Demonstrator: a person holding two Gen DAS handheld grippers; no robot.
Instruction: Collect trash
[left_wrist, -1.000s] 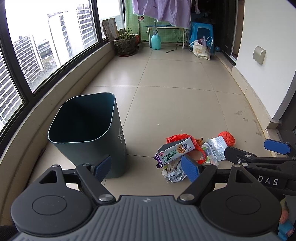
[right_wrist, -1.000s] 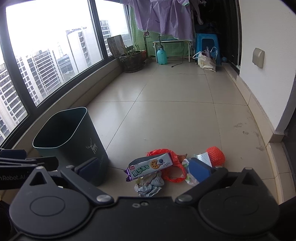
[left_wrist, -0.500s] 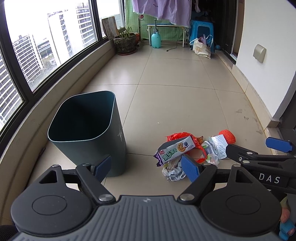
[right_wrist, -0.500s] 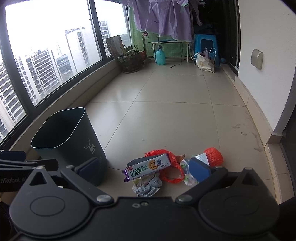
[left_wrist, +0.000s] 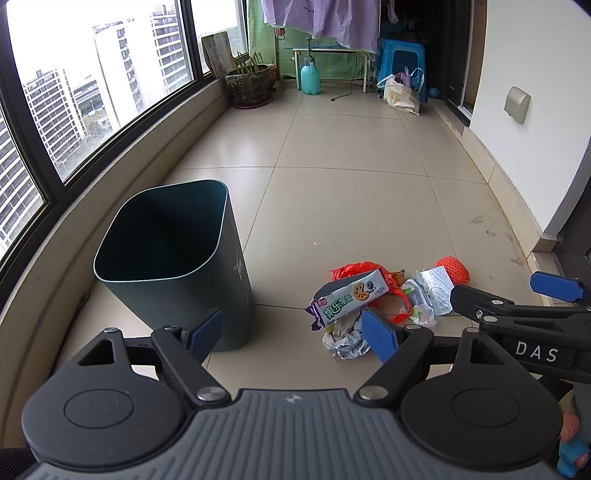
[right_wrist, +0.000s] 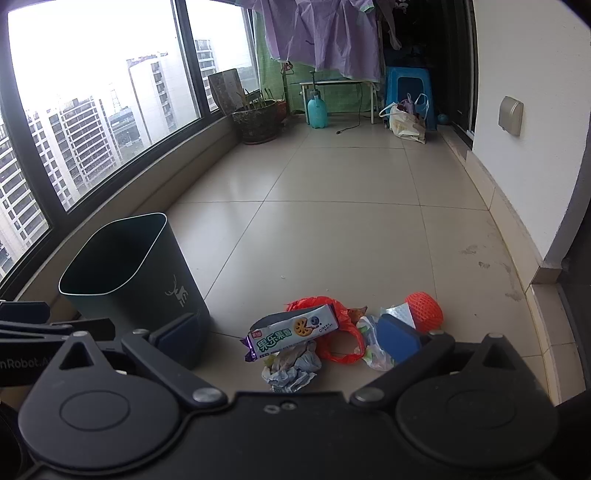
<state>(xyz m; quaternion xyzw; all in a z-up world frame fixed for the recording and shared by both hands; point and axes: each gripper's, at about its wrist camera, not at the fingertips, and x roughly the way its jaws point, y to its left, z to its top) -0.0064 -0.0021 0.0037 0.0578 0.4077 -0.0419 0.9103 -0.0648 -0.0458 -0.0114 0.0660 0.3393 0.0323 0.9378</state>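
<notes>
A dark green bin (left_wrist: 166, 266) (right_wrist: 133, 273) stands open and upright on the tiled floor, left of a trash pile. The pile holds a cookie wrapper (left_wrist: 351, 297) (right_wrist: 295, 330), a red plastic bag (left_wrist: 388, 306) (right_wrist: 340, 339), crumpled paper (left_wrist: 345, 341) (right_wrist: 290, 369), a clear wrapper (left_wrist: 424, 299) and an orange foam net (left_wrist: 453, 267) (right_wrist: 424, 308). My left gripper (left_wrist: 291, 334) is open, above the floor just short of the pile. My right gripper (right_wrist: 288, 339) is open too, with the pile between its fingers in view. In the left wrist view the right gripper (left_wrist: 517, 295) reaches in from the right.
A low ledge under the windows (left_wrist: 74, 221) curves along the left. A white wall (left_wrist: 535, 129) runs along the right. At the far end stand a plant pot (left_wrist: 251, 81), a spray bottle (left_wrist: 309, 77), a blue stool (left_wrist: 402, 59) and a bag (left_wrist: 400, 94).
Both cameras have risen and eased back a little, so the bin and pile sit slightly lower and farther. Both grippers stay open; the trash has not moved.
</notes>
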